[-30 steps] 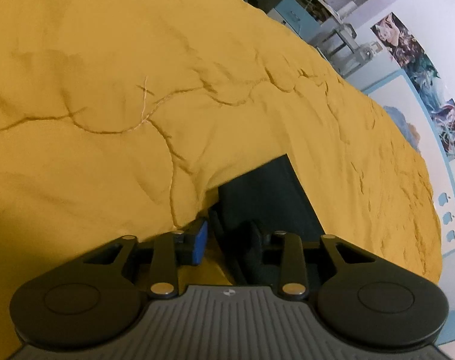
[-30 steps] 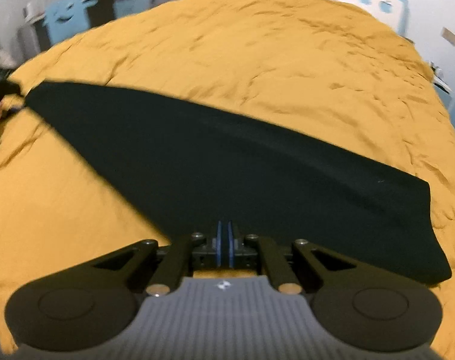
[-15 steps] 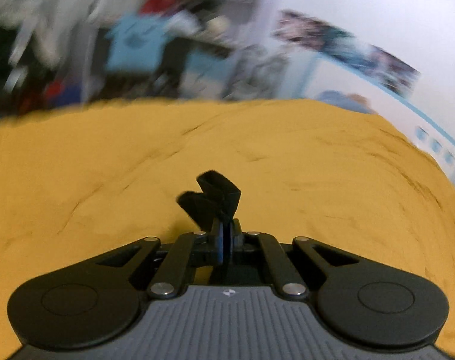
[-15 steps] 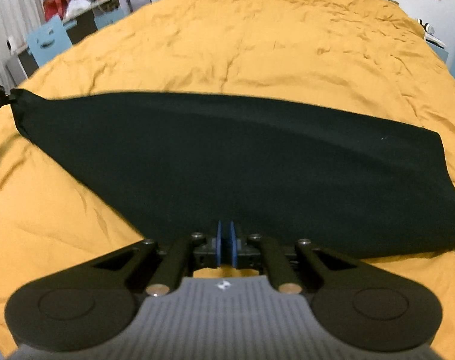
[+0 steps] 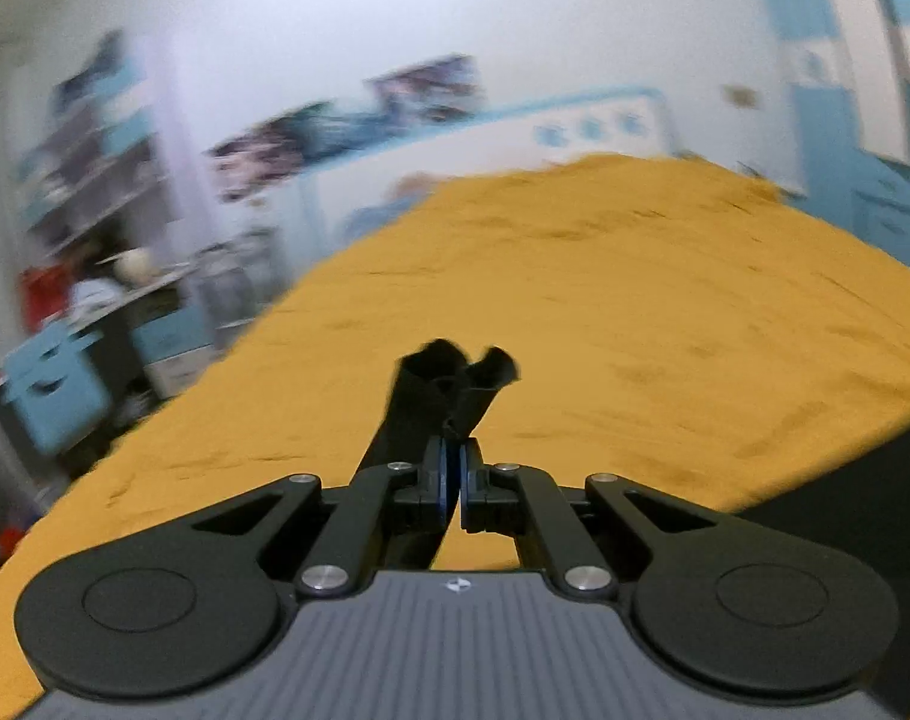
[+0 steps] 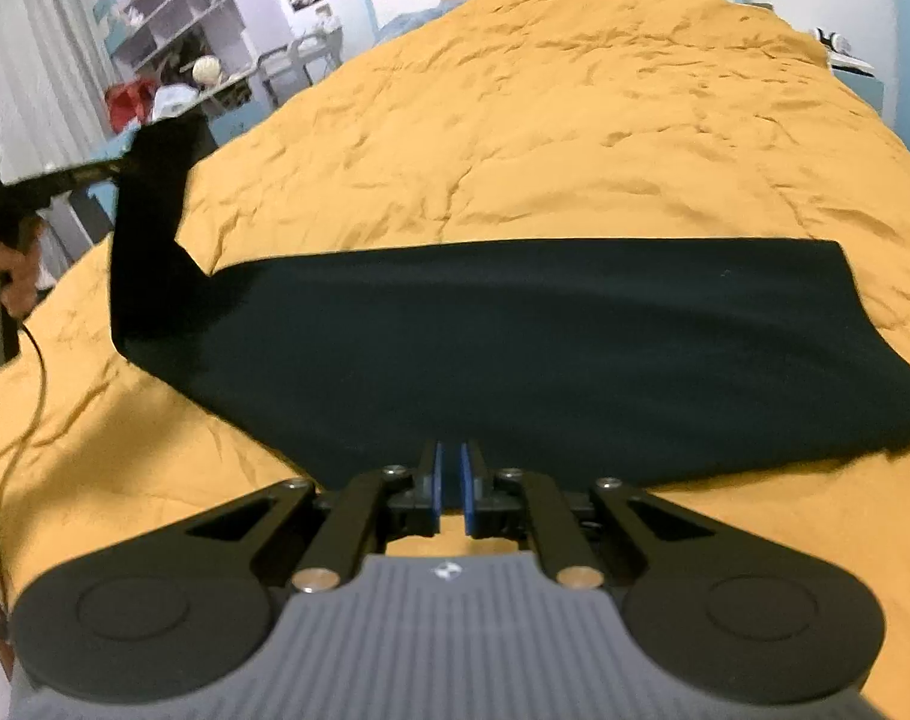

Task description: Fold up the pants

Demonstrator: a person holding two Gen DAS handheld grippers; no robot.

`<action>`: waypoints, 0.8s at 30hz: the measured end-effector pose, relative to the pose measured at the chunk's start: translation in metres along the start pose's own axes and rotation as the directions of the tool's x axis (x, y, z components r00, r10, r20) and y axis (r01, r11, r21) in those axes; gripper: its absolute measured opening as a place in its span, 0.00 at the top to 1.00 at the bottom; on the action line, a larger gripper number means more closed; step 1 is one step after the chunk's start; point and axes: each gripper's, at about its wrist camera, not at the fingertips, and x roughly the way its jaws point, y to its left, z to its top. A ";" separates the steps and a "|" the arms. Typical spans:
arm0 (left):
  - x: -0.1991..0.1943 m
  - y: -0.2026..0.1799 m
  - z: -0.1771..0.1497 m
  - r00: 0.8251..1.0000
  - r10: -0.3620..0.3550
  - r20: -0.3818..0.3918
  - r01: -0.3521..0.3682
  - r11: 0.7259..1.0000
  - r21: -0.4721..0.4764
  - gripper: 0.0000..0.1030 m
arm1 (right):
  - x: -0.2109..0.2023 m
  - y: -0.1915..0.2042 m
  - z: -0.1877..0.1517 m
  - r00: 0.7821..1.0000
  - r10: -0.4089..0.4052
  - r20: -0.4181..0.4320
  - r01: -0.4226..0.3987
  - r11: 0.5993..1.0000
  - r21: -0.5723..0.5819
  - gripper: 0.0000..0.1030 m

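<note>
Gripping pants [image 6: 545,348] over mustard bedspread [image 6: 575,120]; shelves [image 5: 89,162] blurred, probably cluttered.

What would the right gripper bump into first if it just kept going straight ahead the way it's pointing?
Most likely the dark pants: the right gripper points straight at that cloth, which spreads over the yellow bedspread directly ahead of its nearly closed fingers. Whether they already pinch its near edge is unclear.

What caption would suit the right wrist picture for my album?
Dark fabric pants spread on a wrinkled mustard-yellow bedspread, one end lifted at left, the right gripper at their near edge.
</note>
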 end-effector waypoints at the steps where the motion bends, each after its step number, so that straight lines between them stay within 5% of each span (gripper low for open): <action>1: -0.001 -0.020 -0.004 0.999 -0.039 -0.017 0.040 0.999 0.032 0.97 | -0.003 -0.005 -0.002 1.000 0.003 0.002 -0.003 1.000 0.012 0.97; 5: -0.008 -0.090 -0.040 0.978 -0.170 -0.117 0.189 0.966 0.178 0.97 | -0.013 -0.016 -0.010 1.000 0.028 0.003 -0.028 0.998 0.050 0.97; 10: -0.013 -0.125 -0.087 0.921 -0.266 -0.285 0.336 0.912 0.234 0.96 | -0.015 -0.018 -0.022 0.997 0.074 -0.013 -0.073 0.994 0.077 0.97; 12: -0.009 -0.123 -0.093 0.889 -0.309 -0.339 0.385 0.904 0.185 0.94 | -0.011 -0.017 -0.022 0.995 0.094 -0.023 -0.091 0.992 0.087 0.97; 15: 0.004 -0.104 -0.094 0.803 -0.440 -0.401 0.481 0.877 0.002 0.89 | -0.003 -0.013 -0.022 0.992 0.125 -0.030 -0.122 0.988 0.099 0.96; 18: 0.004 -0.079 -0.092 0.774 -0.524 -0.355 0.507 0.849 -0.147 0.84 | 0.001 -0.007 -0.017 0.988 0.154 -0.030 -0.150 0.984 0.100 0.88; 20: 0.001 -0.061 -0.088 0.782 -0.546 -0.301 0.506 0.838 -0.204 0.79 | 0.004 -0.003 -0.013 0.985 0.168 -0.028 -0.165 0.981 0.099 0.76; 24: 0.010 -0.033 -0.084 0.843 -0.452 -0.291 0.377 0.883 -0.281 0.79 | 0.023 -0.001 0.004 0.972 0.234 -0.034 -0.225 0.961 0.162 0.74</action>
